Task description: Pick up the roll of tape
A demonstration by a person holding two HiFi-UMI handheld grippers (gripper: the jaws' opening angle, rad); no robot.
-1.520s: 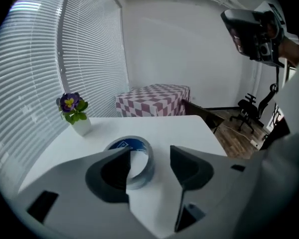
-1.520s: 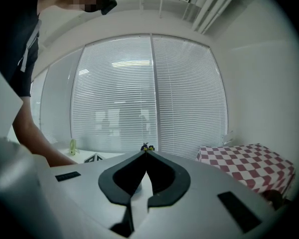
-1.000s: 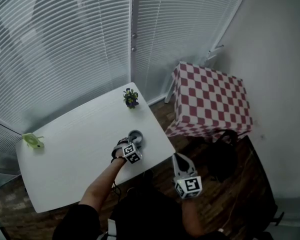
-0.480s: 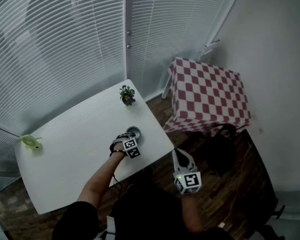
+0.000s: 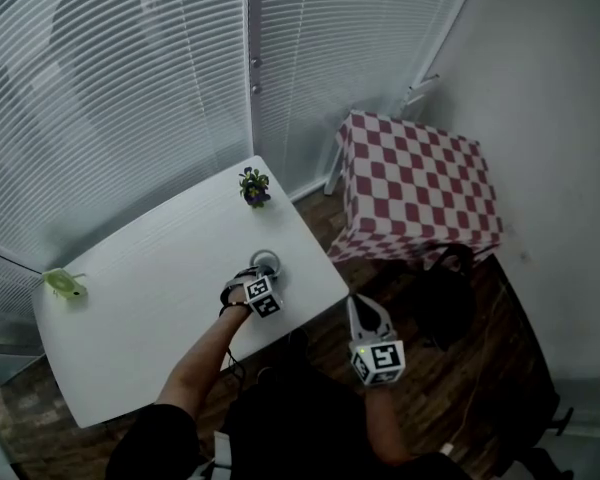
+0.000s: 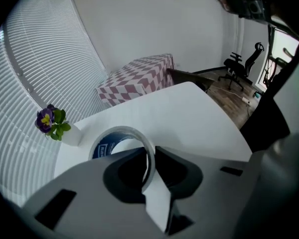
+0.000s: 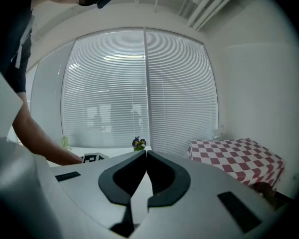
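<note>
The left gripper (image 6: 150, 158) had just been closing its jaws, and they had come together on the roll of tape (image 6: 120, 131), which sat in the same place on the table as a second before. One jaw reached inside the ring and the other pressed from outside, so the nearest part of the roll's wall was pinched between them. The roll was clear tape on a core with blue print, and it appeared to lie flat on the white table (image 5: 150, 298), close to the table's right edge. From above, the roll of tape (image 5: 265, 261) showed as a small ring just beyond the left gripper's marker cube, with a person's bare forearm running back from it toward the near side.

Farther along the same edge, at the table's far right corner, stood a small potted plant (image 5: 253, 186) with purple flowers. A small green object (image 5: 65, 284) lay at the far left corner.

The right gripper (image 5: 356, 306) was held off the table's near right corner, above the wooden floor (image 5: 490, 368), its jaws shut together with nothing between them.

Right of the table stood a piece of furniture under a red-and-white checked cloth (image 5: 420, 193). White blinds (image 5: 130, 88) covered the windows behind.
</note>
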